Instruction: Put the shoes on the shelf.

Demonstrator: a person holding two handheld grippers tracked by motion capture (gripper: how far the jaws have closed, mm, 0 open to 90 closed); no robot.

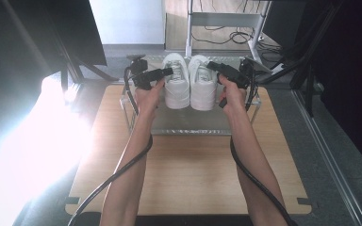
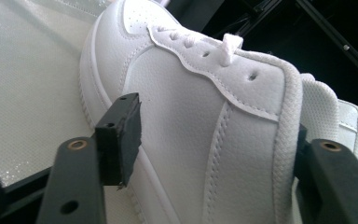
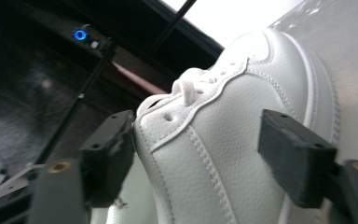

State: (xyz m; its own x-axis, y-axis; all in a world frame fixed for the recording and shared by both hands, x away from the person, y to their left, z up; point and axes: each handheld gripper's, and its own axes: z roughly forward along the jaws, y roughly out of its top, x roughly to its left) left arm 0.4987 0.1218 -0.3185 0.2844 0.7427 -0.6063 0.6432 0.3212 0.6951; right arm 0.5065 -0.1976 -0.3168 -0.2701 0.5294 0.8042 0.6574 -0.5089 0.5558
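Now both white sneakers (image 1: 190, 82) sit side by side on the far clear rack (image 1: 193, 126); the left gripper (image 1: 168, 71) and right gripper (image 1: 212, 66) stand spread, so withdraw straight outward without nudging them.

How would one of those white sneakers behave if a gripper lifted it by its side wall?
The left sneaker looks like smooth leather, so the pads might slip a little. Its padded collar would probably squash in rather than stay stiff. It likely weighs little for its size, and its flat sole on the shelf should resist tipping.
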